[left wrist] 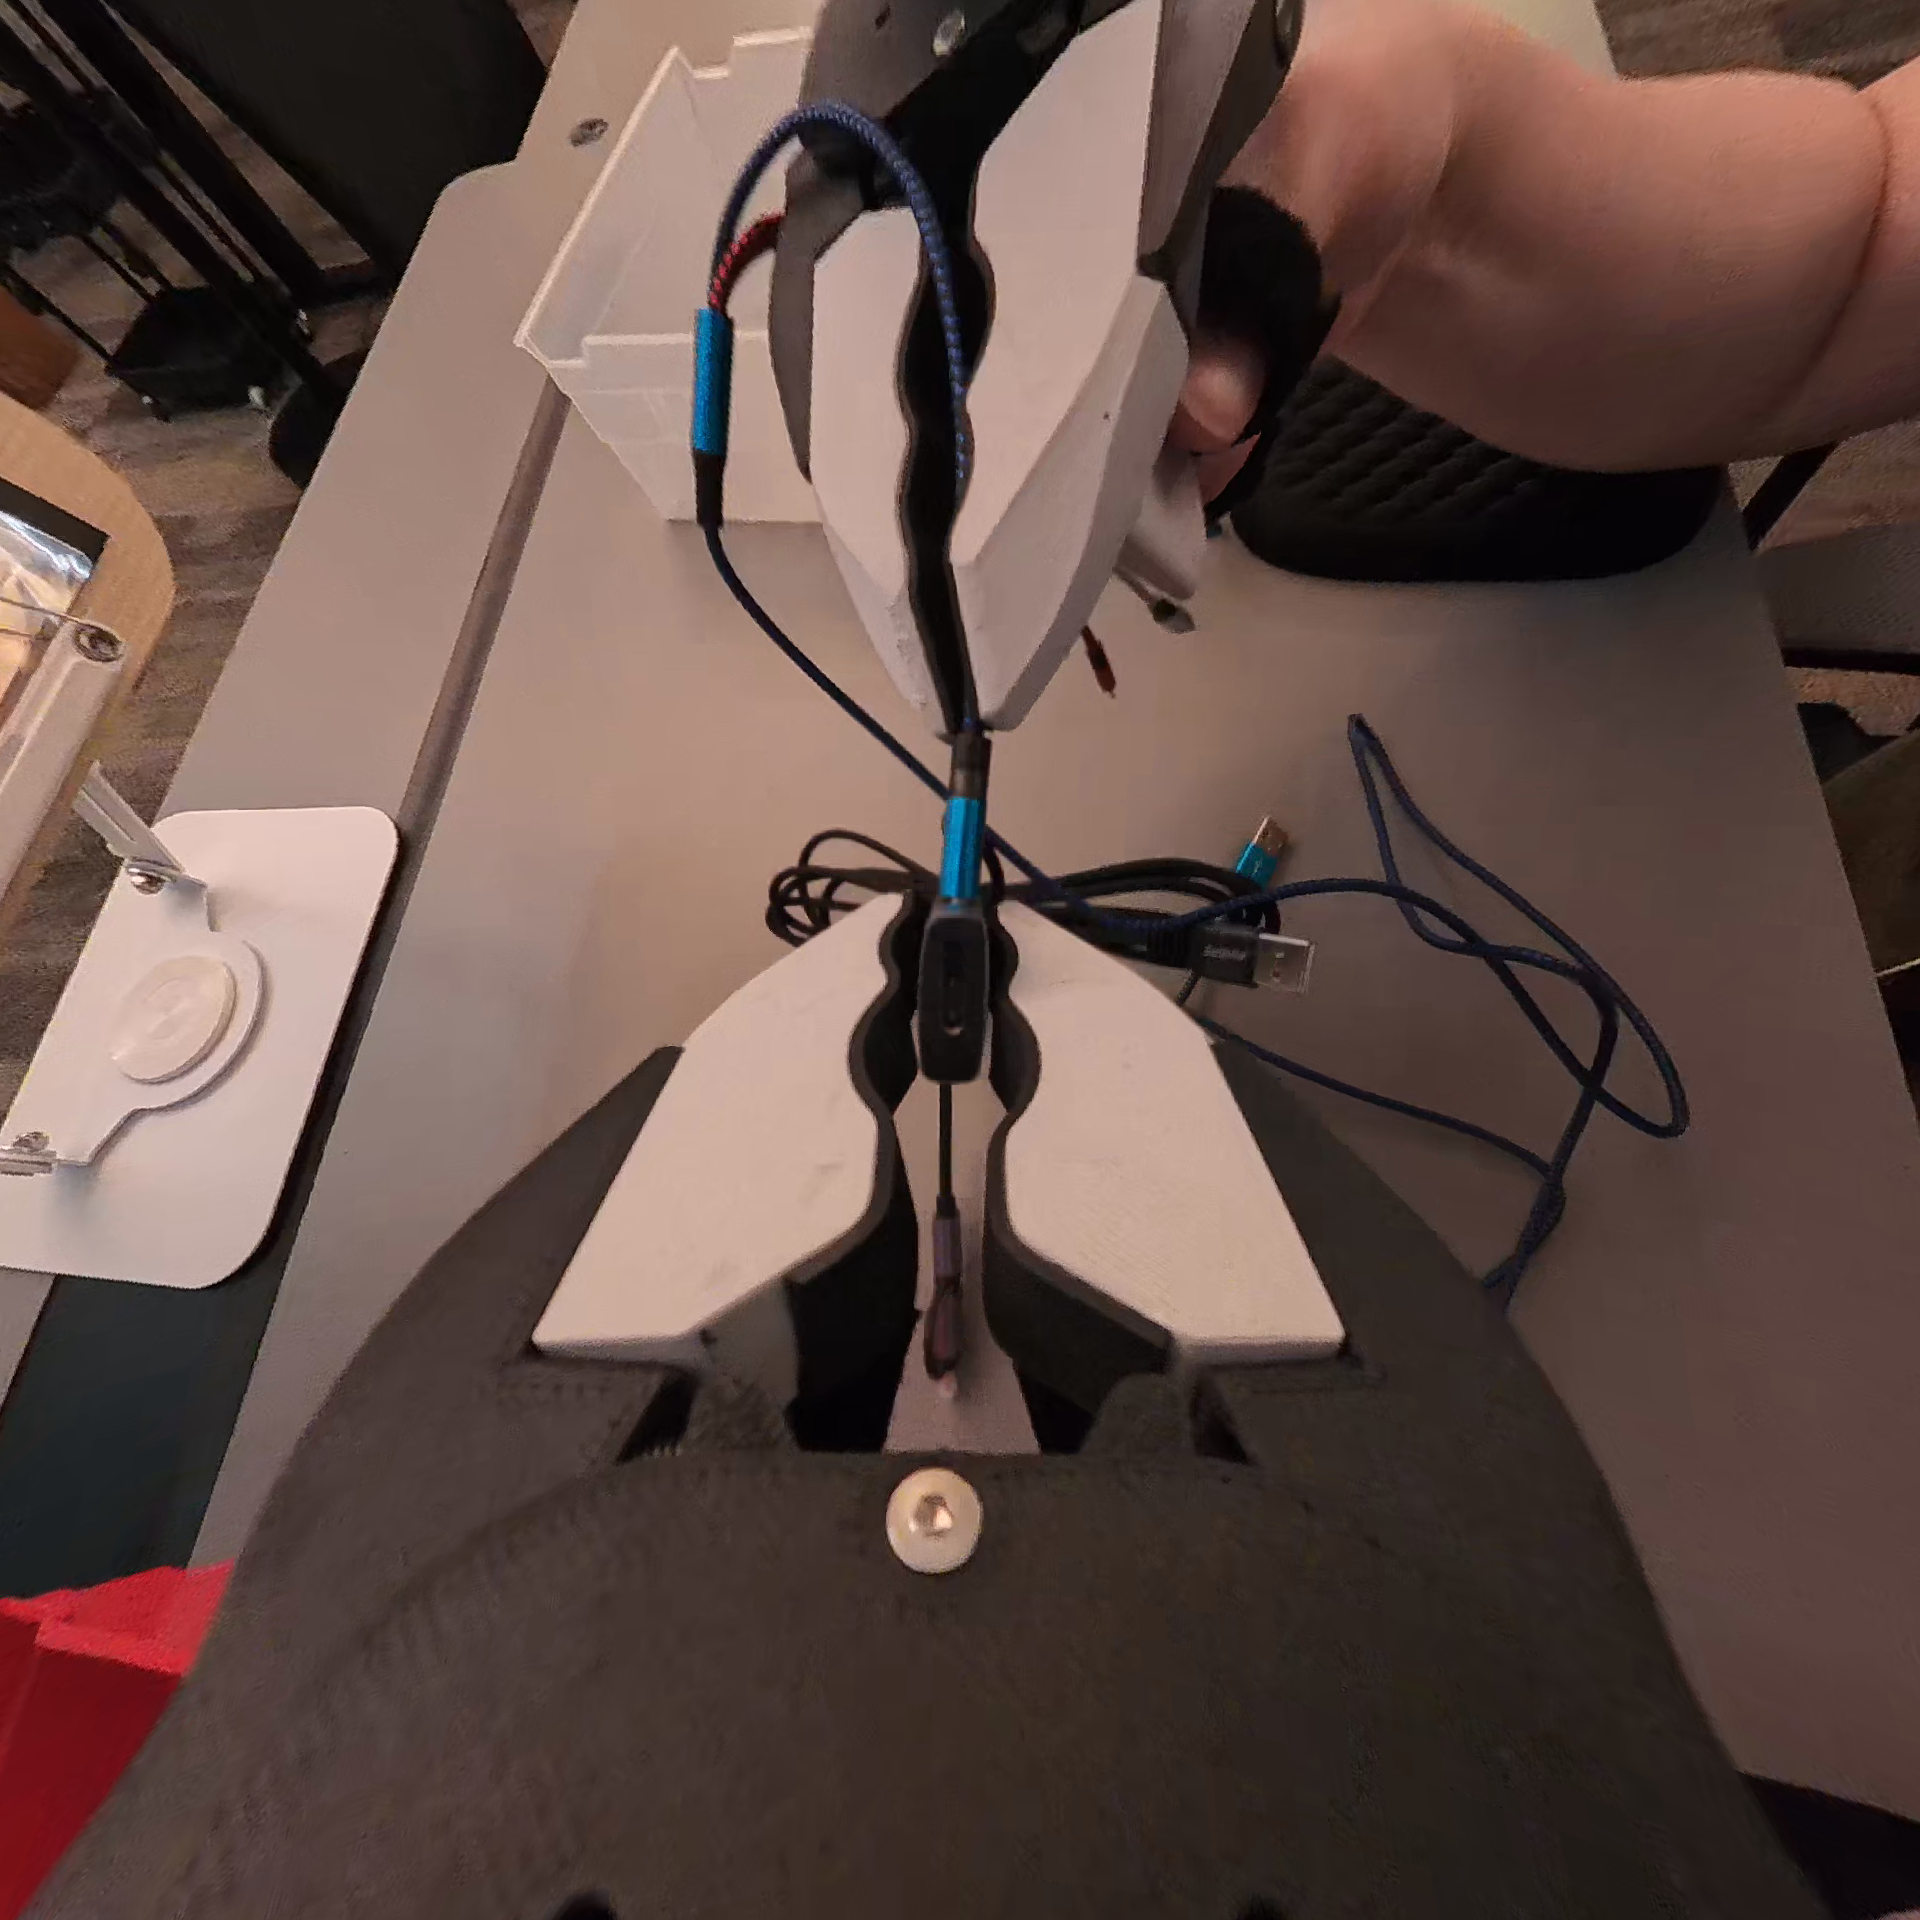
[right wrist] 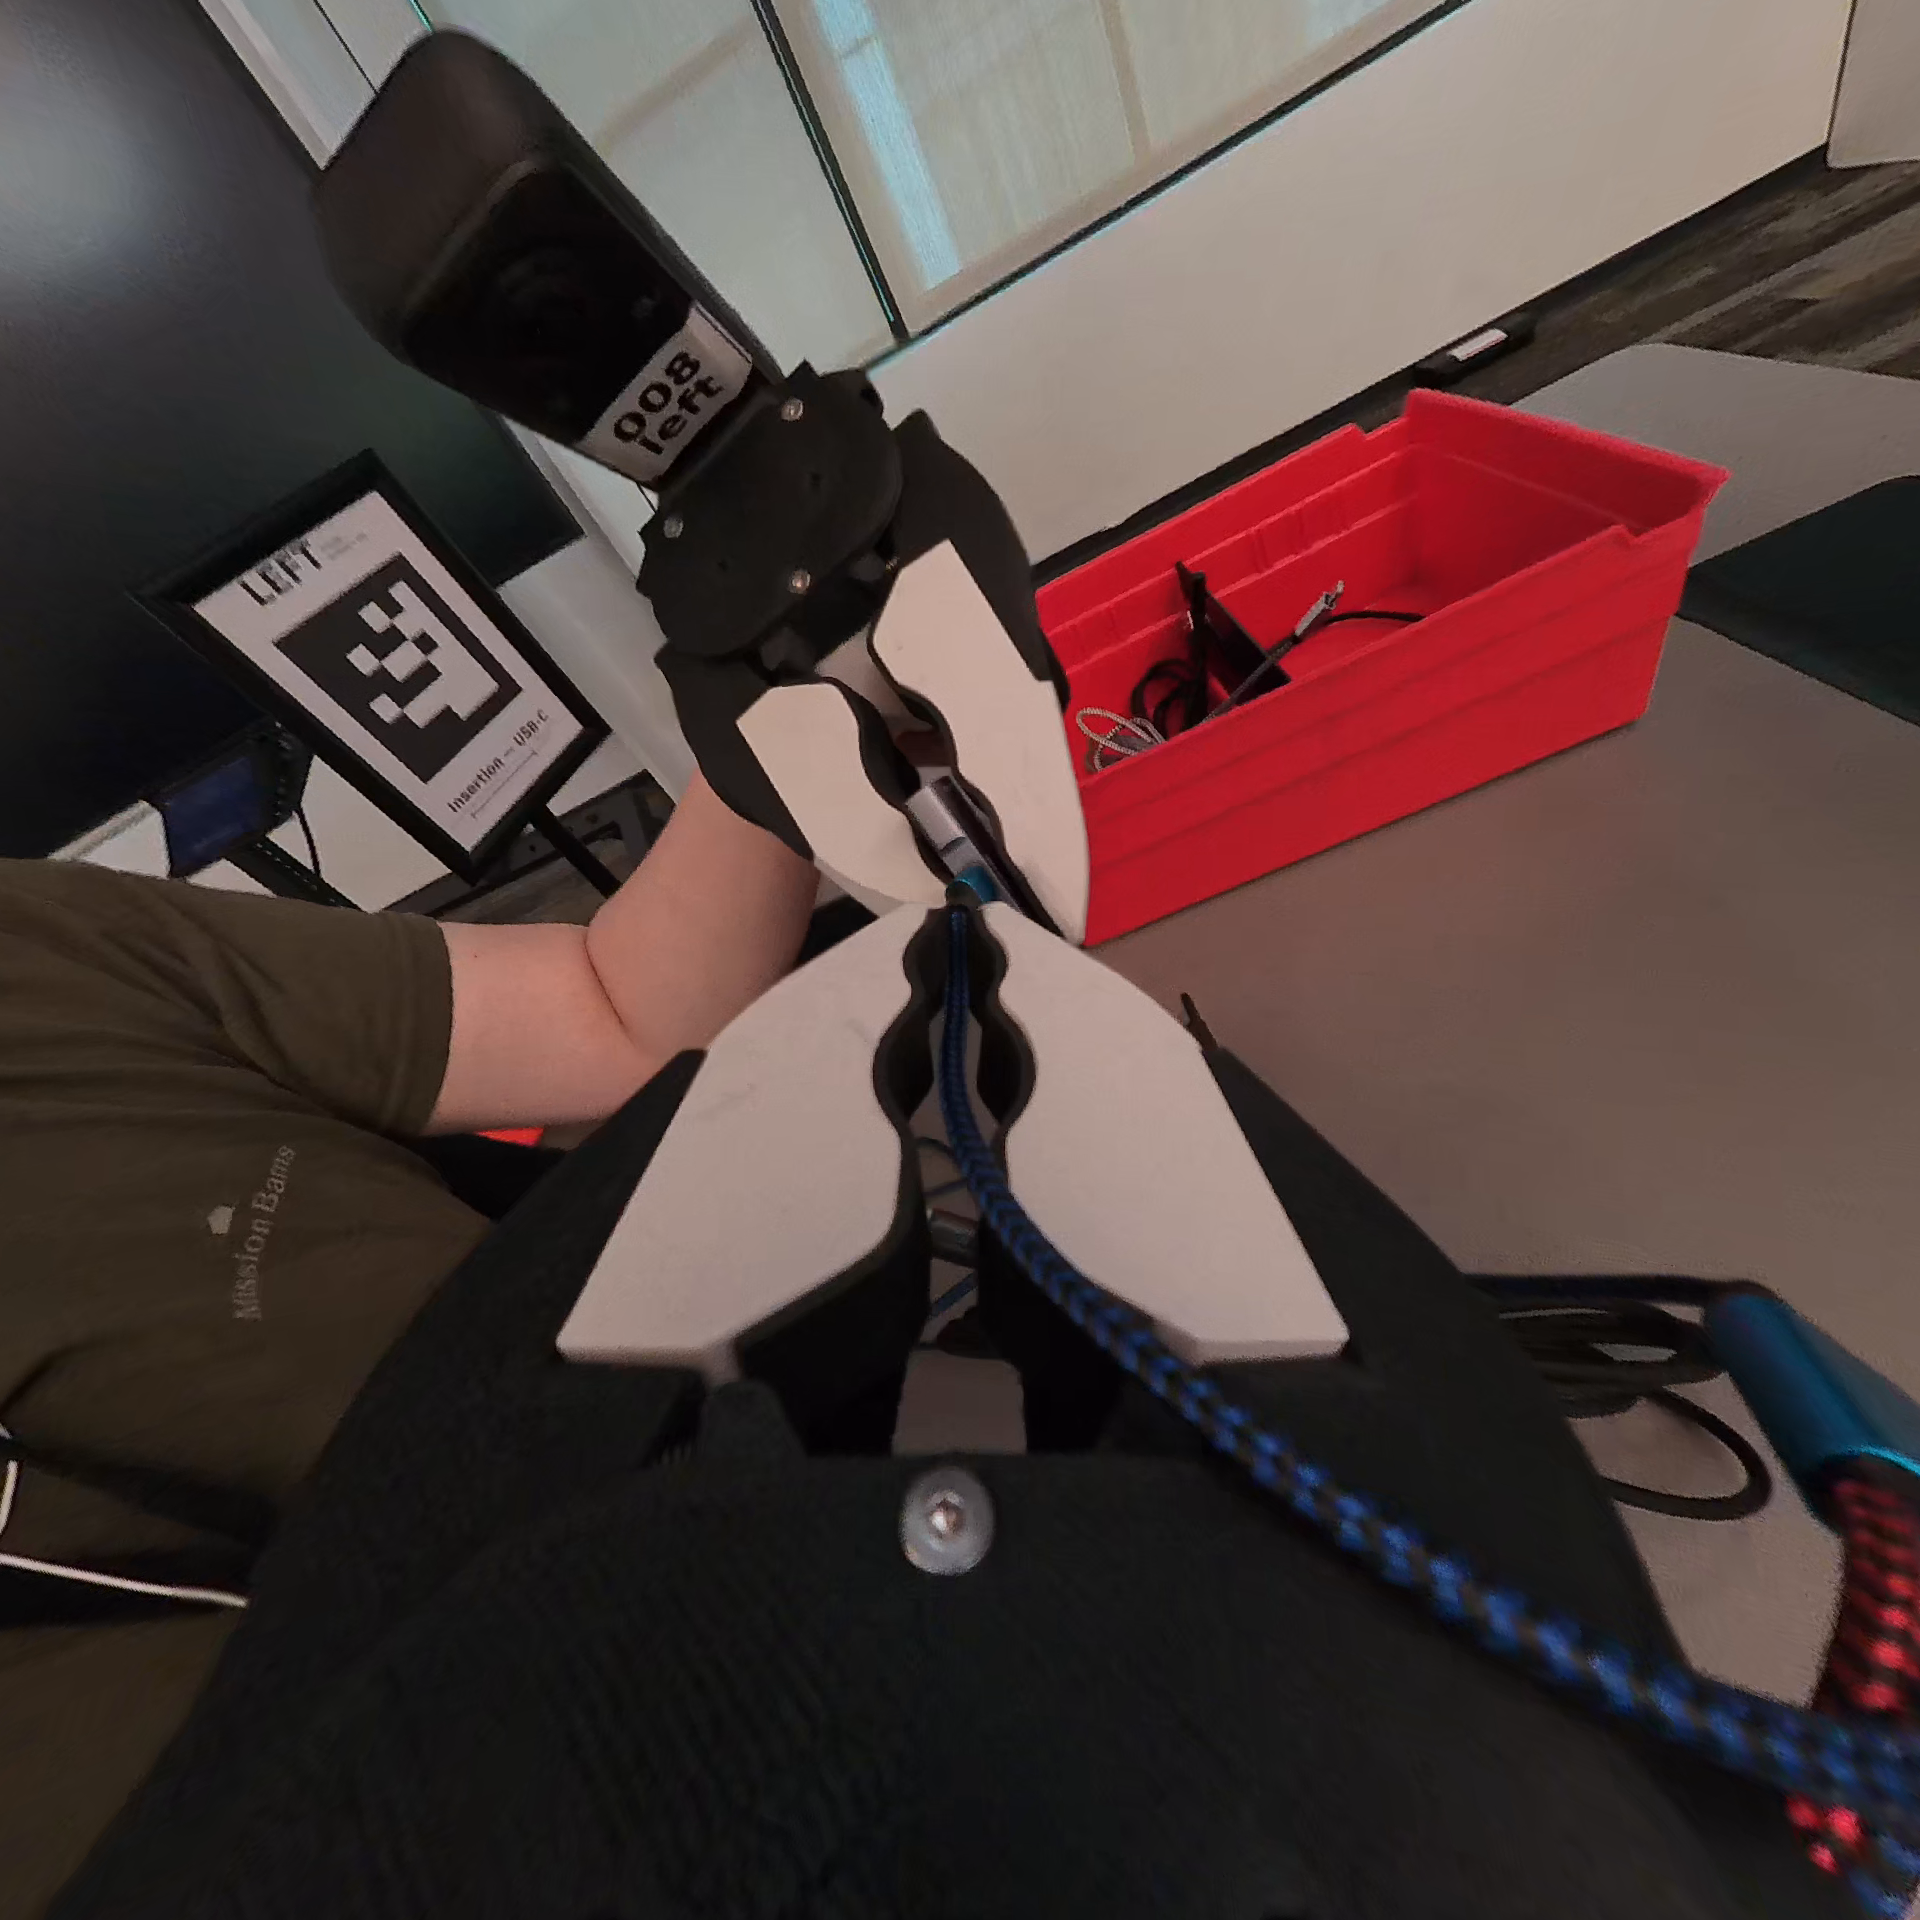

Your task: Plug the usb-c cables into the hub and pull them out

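Note:
My left gripper (left wrist: 951, 920) is shut on a small black hub (left wrist: 951, 997), holding it above the grey table (left wrist: 623, 727). My right gripper (left wrist: 966, 717) comes in from above, shut on a blue braided usb-c cable (left wrist: 951, 343) just behind its blue-sleeved plug (left wrist: 958, 852). The plug's sleeve meets the hub's end and no metal tip shows between them. In the right wrist view, my right gripper (right wrist: 951, 914) is shut on the cable (right wrist: 966, 1039), and the left gripper (right wrist: 987, 883) holds the hub (right wrist: 940, 821) tip to tip with it.
A white bin (left wrist: 644, 343) stands behind the grippers. A red bin (right wrist: 1403, 644) holds more cables. A black cable bundle (left wrist: 1091, 894), loose plugs (left wrist: 1283, 961) and a blue cable (left wrist: 1507, 966) lie on the table. A white stand base (left wrist: 197, 1039) is at left. Less than 4 cm separates the two grippers' tips.

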`<state>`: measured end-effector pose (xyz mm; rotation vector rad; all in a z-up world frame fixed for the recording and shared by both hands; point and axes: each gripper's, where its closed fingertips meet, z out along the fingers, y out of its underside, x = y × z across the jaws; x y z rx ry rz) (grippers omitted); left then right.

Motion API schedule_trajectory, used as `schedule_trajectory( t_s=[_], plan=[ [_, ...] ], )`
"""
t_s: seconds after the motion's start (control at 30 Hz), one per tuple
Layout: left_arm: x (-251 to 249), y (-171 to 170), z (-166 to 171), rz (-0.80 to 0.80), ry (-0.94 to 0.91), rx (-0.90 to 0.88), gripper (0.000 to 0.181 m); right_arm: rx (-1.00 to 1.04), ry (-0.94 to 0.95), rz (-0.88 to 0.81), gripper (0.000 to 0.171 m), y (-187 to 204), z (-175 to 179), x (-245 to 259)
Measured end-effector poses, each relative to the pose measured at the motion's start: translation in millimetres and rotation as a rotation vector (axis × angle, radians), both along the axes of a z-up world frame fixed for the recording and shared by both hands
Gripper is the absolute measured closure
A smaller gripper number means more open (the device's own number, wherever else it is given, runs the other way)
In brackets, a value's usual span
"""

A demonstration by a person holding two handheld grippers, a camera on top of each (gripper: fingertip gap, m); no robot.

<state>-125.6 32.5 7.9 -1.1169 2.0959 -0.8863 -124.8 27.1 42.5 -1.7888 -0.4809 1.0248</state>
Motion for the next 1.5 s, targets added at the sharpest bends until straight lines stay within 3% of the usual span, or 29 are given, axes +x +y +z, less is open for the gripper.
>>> schedule_trajectory(
  t_s=[0.3, 0.53, 0.83, 1.1, 1.33, 1.5],
  plan=[
    [4.5, -3.9, -5.1, -0.019, 0.019, -0.033, 0.173, 0.011, -0.055, 0.003, 0.167, -1.5, -1.6, 3.2],
    [7.7, -15.3, 44.8, -0.072, -0.203, -0.333, 0.173, 0.08, 0.084, 0.028, 0.168, -10.0, 28.3, 14.9],
    [-0.3, -7.1, 63.7, -0.044, -0.277, -0.397, 0.173, 0.107, 0.244, 0.063, 0.168, -7.3, 37.8, 17.4],
    [5.2, -10.1, 77.7, -0.035, -0.268, -0.614, 0.173, 0.354, 0.145, 0.027, 0.161, -12.6, 52.1, 20.6],
    [6.0, -10.9, 78.2, -0.029, -0.259, -0.636, 0.173, 0.355, 0.151, 0.01, 0.162, -10.0, 51.9, 22.9],
    [7.6, -13.0, 75.7, -0.024, -0.244, -0.619, 0.173, 0.305, 0.168, -0.009, 0.151, -3.9, 47.5, 24.1]
  ],
)
